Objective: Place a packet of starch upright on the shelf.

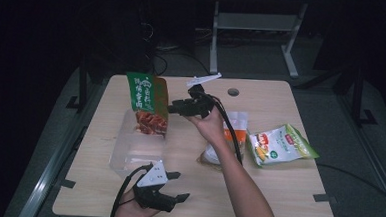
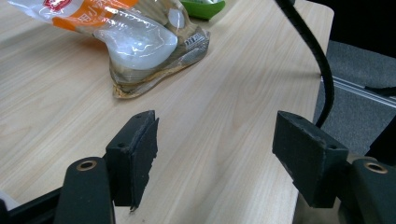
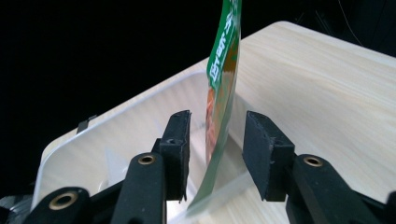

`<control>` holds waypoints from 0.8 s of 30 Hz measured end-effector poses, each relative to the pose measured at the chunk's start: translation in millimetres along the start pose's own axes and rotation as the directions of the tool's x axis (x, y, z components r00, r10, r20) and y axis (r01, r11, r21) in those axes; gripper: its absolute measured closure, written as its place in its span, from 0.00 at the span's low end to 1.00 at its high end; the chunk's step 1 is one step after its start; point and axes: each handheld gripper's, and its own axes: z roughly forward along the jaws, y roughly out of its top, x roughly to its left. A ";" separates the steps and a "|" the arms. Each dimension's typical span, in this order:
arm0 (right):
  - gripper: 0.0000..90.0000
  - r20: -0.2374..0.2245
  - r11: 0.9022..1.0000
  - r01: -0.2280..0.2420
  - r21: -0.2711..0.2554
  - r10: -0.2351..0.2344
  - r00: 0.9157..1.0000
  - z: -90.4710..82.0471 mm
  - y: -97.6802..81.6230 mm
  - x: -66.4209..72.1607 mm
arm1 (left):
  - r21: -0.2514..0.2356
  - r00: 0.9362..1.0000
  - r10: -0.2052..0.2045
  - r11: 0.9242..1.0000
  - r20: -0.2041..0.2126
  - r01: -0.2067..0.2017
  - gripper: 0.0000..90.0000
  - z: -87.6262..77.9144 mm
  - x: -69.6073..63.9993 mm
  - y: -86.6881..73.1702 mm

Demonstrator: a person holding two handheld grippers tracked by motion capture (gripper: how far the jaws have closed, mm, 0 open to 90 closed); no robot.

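Note:
A green snack bag (image 1: 147, 102) with a red picture stands upright in a clear plastic box (image 1: 133, 154) on the left half of the wooden table (image 1: 276, 193). My right gripper (image 1: 173, 107) hovers at the bag's right edge. In the right gripper view the bag (image 3: 223, 88) runs edge-on between the two pads, which stand apart from it, so the gripper (image 3: 217, 140) is open, with the box wall (image 3: 116, 126) behind. My left gripper (image 1: 181, 186) rests near the table's front edge, open with nothing between its pads (image 2: 135, 154).
A white and orange packet (image 1: 236, 125) lies right of centre, partly under the right forearm, and shows close in the left gripper view (image 2: 140, 42). A green and white bag (image 1: 281, 143) lies further right. A round hole (image 1: 233, 92) marks the far table edge.

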 end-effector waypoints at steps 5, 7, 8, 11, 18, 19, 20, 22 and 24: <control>0.64 0.005 1.000 0.003 0.017 -0.003 1.000 -17.6 -7.6 1.6 | 0.000 1.000 0.006 1.000 0.002 -0.006 0.34 1.4 1.1 0.2; 0.64 0.009 1.000 0.003 0.018 -0.003 1.000 -20.3 -8.9 1.6 | 0.000 1.000 0.004 1.000 0.004 -0.004 0.34 2.0 1.0 0.3; 0.64 0.011 1.000 0.003 0.028 -0.003 1.000 -28.0 -12.6 1.5 | 0.003 1.000 0.005 1.000 0.004 -0.005 0.33 2.6 0.5 0.4; 0.62 0.013 1.000 -0.002 0.026 0.002 1.000 -36.2 -16.3 2.1 | 0.006 1.000 0.000 1.000 0.009 0.000 0.33 4.6 -0.5 0.3; 0.58 0.023 0.999 -0.008 0.052 0.007 1.000 -52.8 -28.4 0.4 | 0.017 1.000 0.010 1.000 0.007 -0.010 0.33 4.7 1.2 -0.3; 0.58 0.028 0.999 -0.006 0.054 0.004 1.000 -55.7 -30.7 0.1 | 0.017 1.000 0.009 1.000 0.006 -0.009 0.33 4.4 1.5 -0.4; 0.58 0.029 0.998 -0.008 0.057 0.007 1.000 -58.1 -32.1 -0.4 | 0.016 1.000 0.005 1.000 0.007 -0.005 0.33 4.1 2.1 -0.5; 0.57 0.040 0.998 -0.015 0.063 0.012 0.999 -65.5 -36.3 -2.4 | 0.011 1.000 0.004 1.000 0.004 -0.004 0.33 3.7 2.6 -0.7; 0.57 0.042 0.998 -0.016 0.064 0.013 0.999 -69.1 -38.1 -3.8 | 0.008 1.000 0.000 1.000 0.004 0.000 0.33 3.7 2.6 -0.8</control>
